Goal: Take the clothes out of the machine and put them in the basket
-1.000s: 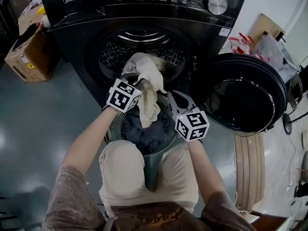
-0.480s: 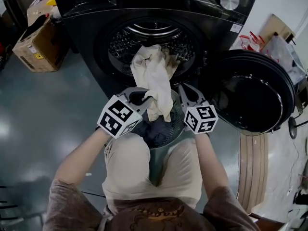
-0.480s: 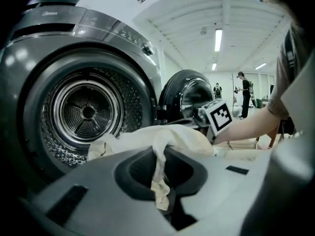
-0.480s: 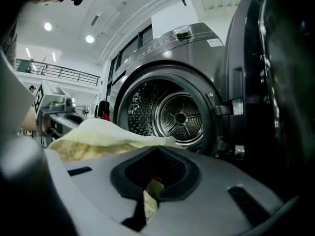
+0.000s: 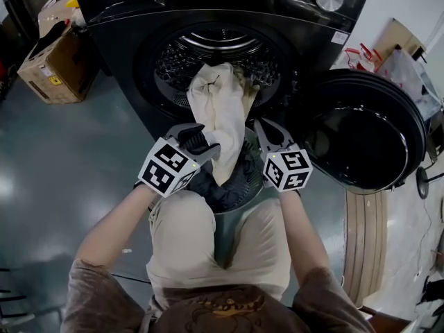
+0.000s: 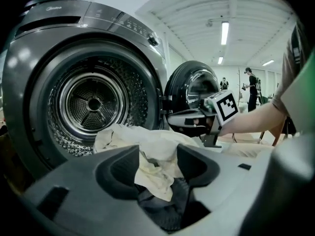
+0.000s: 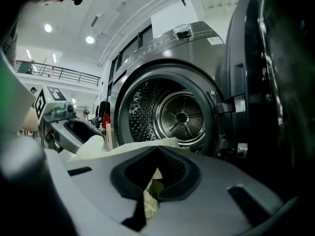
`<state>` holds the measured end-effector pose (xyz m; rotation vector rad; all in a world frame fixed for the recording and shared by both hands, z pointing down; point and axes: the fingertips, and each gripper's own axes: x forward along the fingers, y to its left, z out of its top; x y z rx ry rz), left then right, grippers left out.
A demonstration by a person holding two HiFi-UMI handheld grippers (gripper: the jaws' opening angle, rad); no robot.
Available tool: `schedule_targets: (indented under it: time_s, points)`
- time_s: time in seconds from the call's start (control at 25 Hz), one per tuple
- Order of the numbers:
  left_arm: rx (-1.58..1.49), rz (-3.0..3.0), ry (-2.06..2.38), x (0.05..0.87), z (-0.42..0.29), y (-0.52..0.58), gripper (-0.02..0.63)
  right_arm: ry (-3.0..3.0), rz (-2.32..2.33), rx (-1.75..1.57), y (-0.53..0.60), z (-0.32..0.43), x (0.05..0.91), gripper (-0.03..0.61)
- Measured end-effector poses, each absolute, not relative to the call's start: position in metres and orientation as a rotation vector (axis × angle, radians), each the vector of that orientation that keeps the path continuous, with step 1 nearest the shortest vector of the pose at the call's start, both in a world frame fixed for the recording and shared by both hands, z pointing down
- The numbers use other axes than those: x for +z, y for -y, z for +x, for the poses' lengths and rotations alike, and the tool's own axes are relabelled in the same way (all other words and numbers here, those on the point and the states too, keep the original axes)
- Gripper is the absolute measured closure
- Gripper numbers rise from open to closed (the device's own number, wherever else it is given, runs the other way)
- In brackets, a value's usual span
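Head view: left gripper (image 5: 201,143) jaws opening round cloth (image 5: 220,106); right gripper (image 5: 262,129) jaws clamp it.

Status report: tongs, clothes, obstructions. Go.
Left tongs just opening, cream cloth loose between them. Right tongs shut on it. Cloth hangs from machine mouth over basket. No obstruction seen.

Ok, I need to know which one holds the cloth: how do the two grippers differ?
The left gripper has jaws that have just been opening and stand apart, with the cream cloth loose between them; the right gripper is shut on that cloth. The left gripper flanks the cloth's left side, the right gripper its right. Both hang over the basket.
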<state>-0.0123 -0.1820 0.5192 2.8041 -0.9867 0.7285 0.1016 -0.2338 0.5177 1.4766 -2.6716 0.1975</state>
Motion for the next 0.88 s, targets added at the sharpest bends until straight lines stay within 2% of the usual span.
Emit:
schedule_targets:
  time_s: [0.28,0.68,0.88]
  points:
    - [0.845,2.778,0.769,0.536,0.0,0.189,0.309,2.658,1.488,0.199,0.233,0.106,0.519,0.581]
    - [0.932,2.705,0.718,0.572,-0.027,0.17,0.308,2.647,1.482,0.227,0.237,0.104,0.535,0.581]
    - [0.849,2.727,0.846,0.557,-0.032,0.203,0.295,2.646,1.47,0.234,0.238,0.101,0.538,0.581]
